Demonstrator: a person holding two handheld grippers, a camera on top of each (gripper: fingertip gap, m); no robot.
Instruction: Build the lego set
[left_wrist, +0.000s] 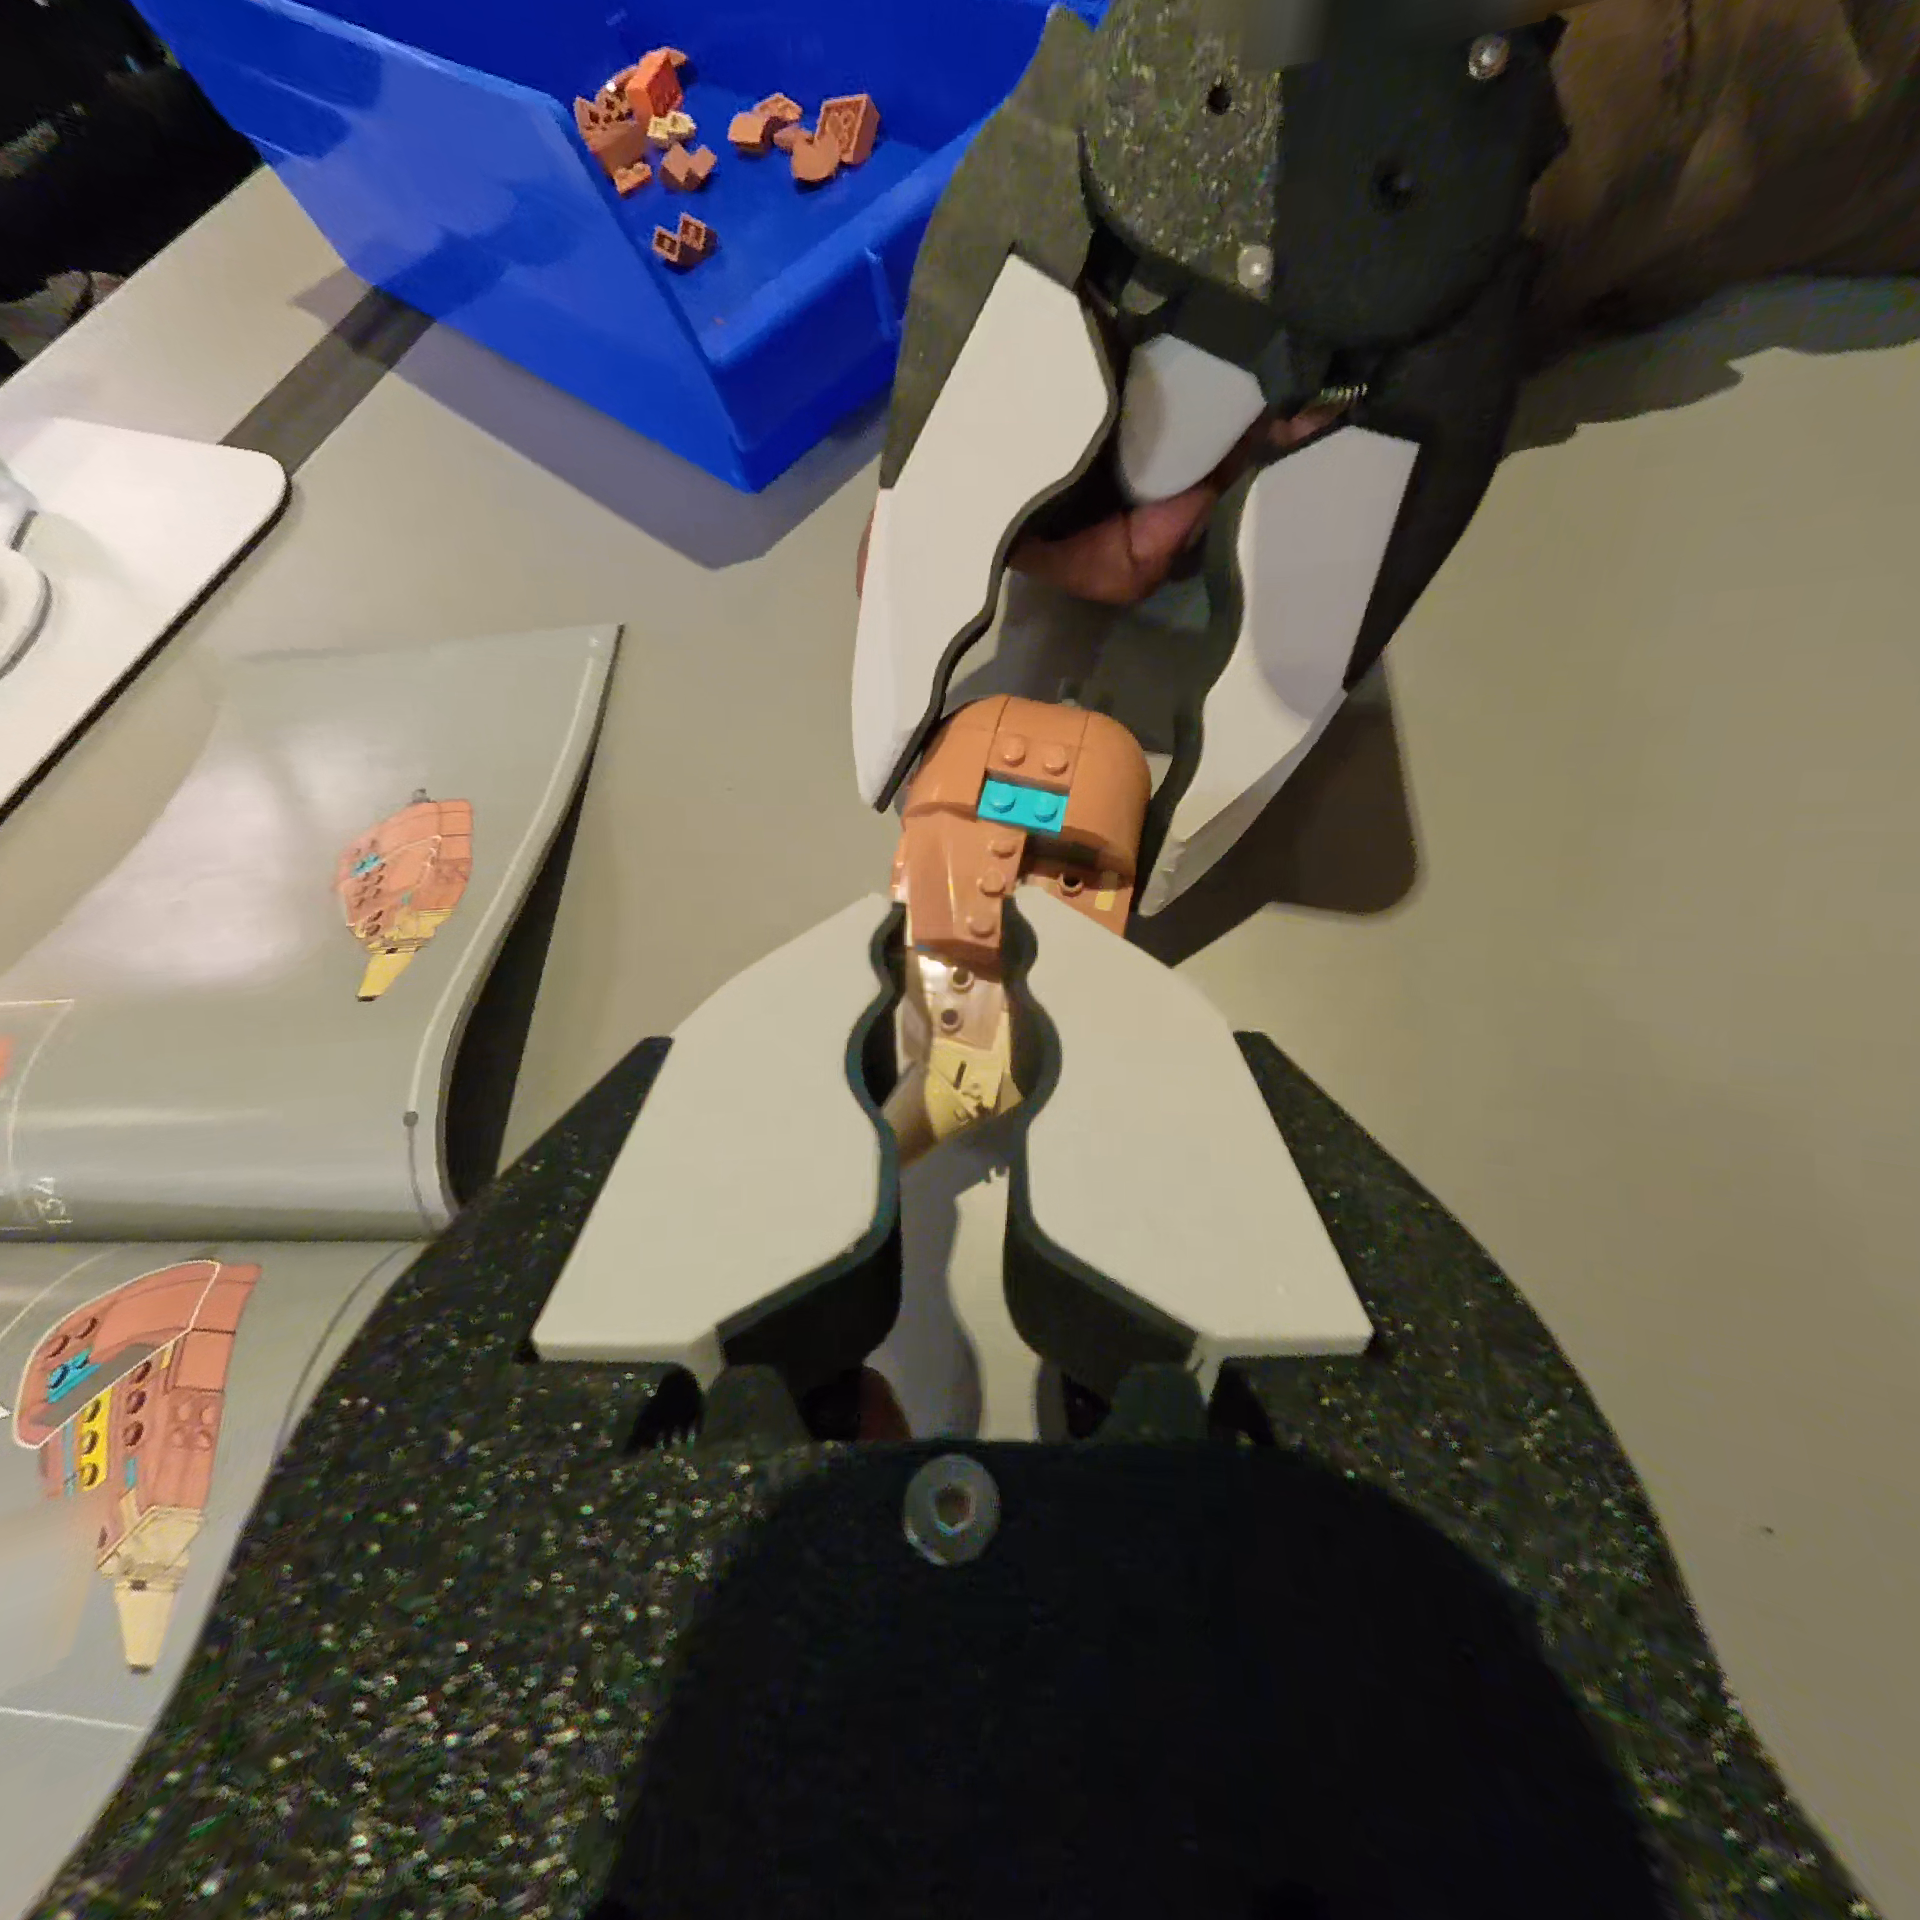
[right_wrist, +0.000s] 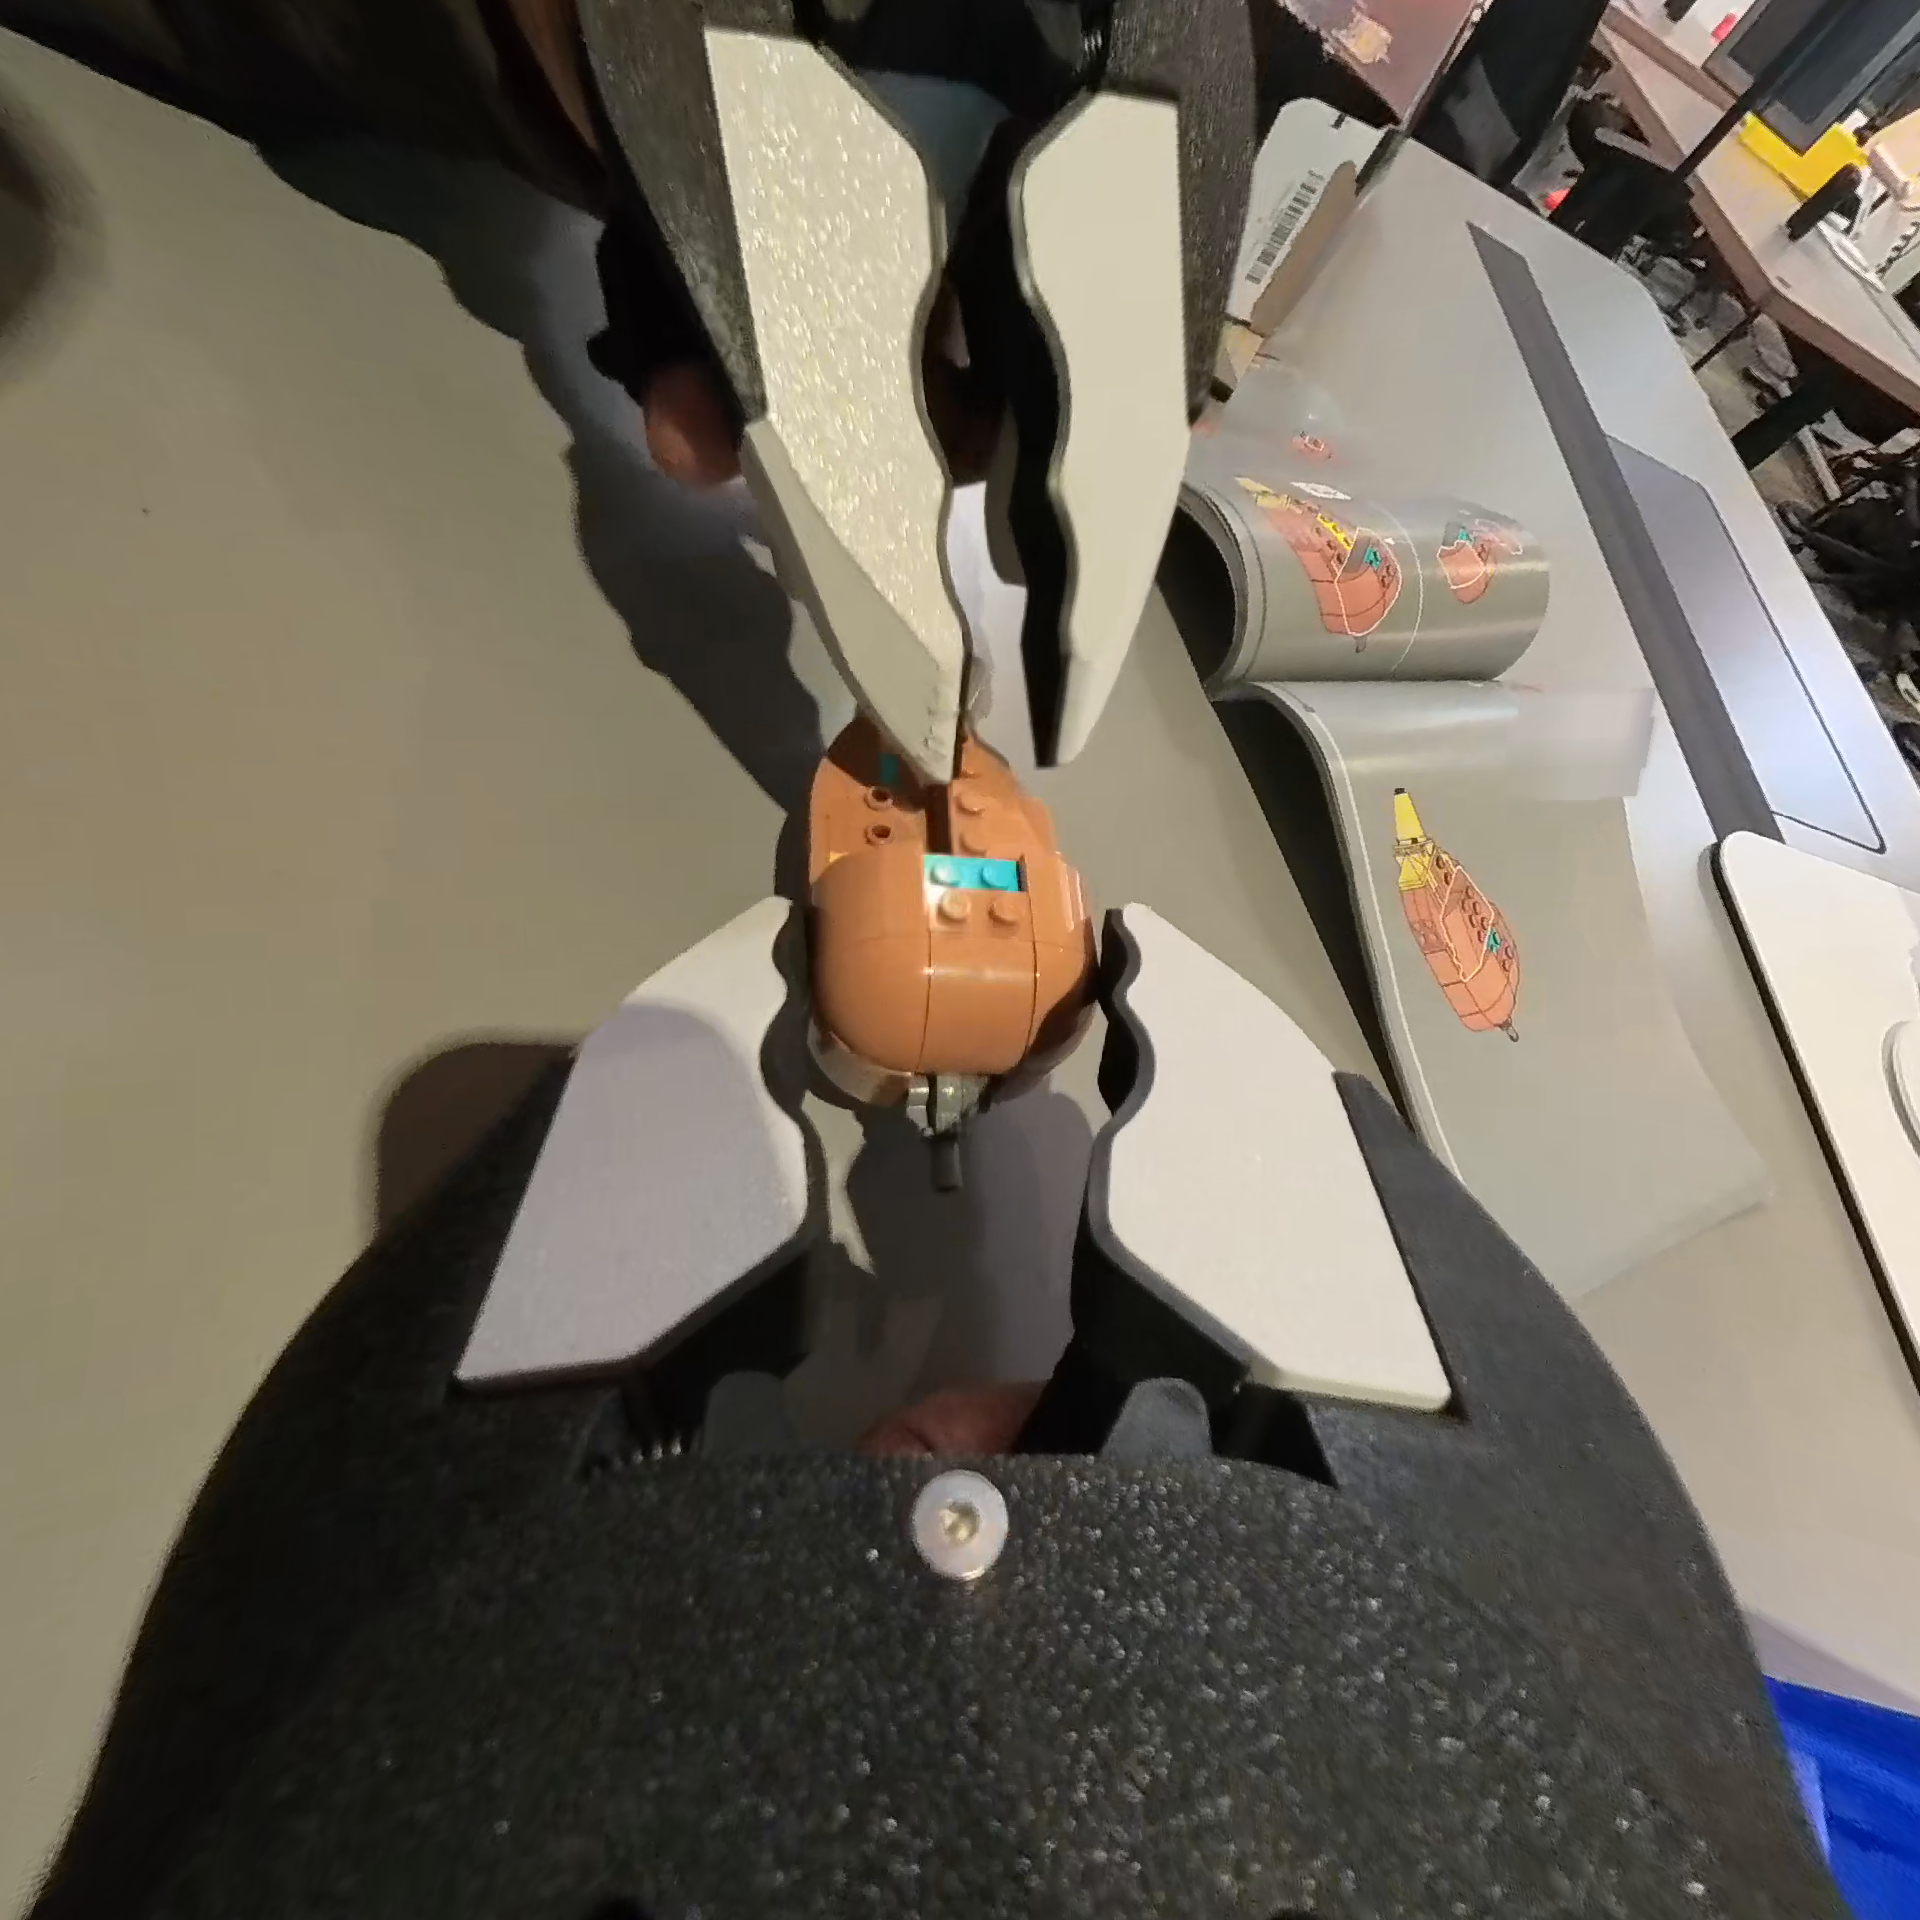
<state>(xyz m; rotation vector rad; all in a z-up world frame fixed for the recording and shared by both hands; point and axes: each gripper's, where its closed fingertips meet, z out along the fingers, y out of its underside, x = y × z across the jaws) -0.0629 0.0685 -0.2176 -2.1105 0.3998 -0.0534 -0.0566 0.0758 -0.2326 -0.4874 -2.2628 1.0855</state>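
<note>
A brown, rounded lego model (left_wrist: 1101, 769) with a teal plate (left_wrist: 1023, 805) on top is held just above the grey table between both grippers. My left gripper (left_wrist: 956, 935) is shut on its narrow tan and brown end. My right gripper (left_wrist: 1018, 852) comes in from the far side, its jaws spread wide and pressed against the sides of the rounded end. In the right wrist view my right gripper (right_wrist: 954, 925) clasps the round brown body (right_wrist: 935, 987), with the teal plate (right_wrist: 971, 873) facing up. The left gripper (right_wrist: 997, 764) pinches the far end.
A blue bin (left_wrist: 468, 260) at the back left holds several loose brown bricks (left_wrist: 727, 135). An open instruction booklet (left_wrist: 260, 935) lies left of the model and also shows in the right wrist view (right_wrist: 1455, 831). A white board (left_wrist: 135, 520) lies beyond it. Both grippers' tips are close together, under 4 cm apart.
</note>
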